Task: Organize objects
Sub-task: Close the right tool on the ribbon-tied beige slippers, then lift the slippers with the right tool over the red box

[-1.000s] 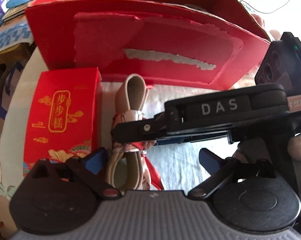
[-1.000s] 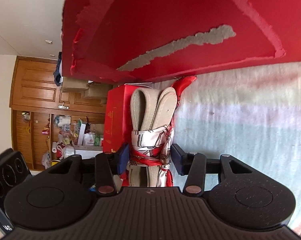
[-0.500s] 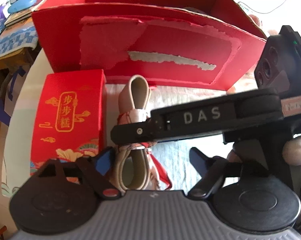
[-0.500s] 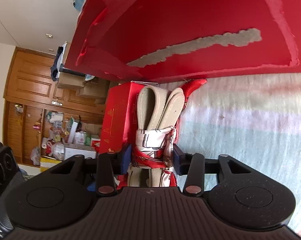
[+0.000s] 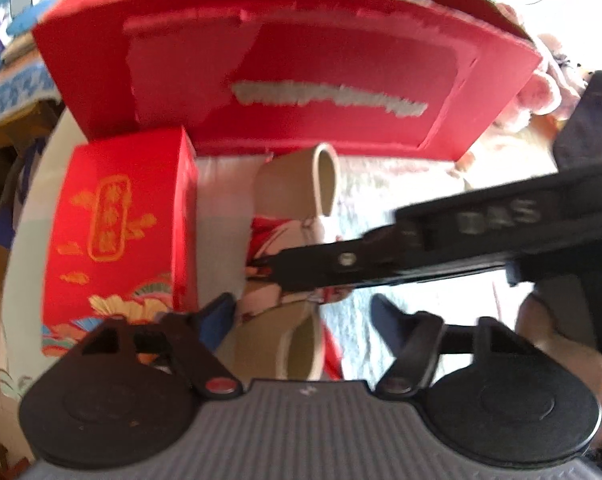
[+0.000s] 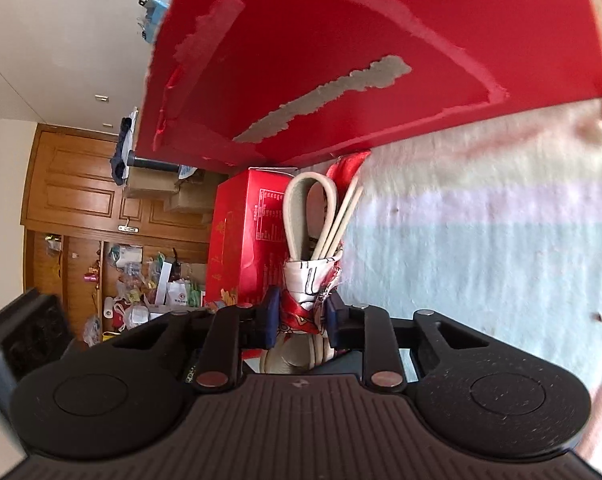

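The right gripper (image 6: 301, 316) is clamped on the scarf-wrapped beige strap bundle (image 6: 311, 236), beside the small red box (image 6: 245, 240) and below the large red carton (image 6: 381, 60); the left gripper (image 5: 303, 312) stands spread wide, touching nothing

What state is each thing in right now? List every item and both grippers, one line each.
Large red cardboard box: open at top, front face torn.
Small red gift carton: closed, lying beside the bundle.
Beige strap bundle tied with red patterned scarf: gripped at the scarf.
Right gripper: shut on the bundle.
Left gripper: open.
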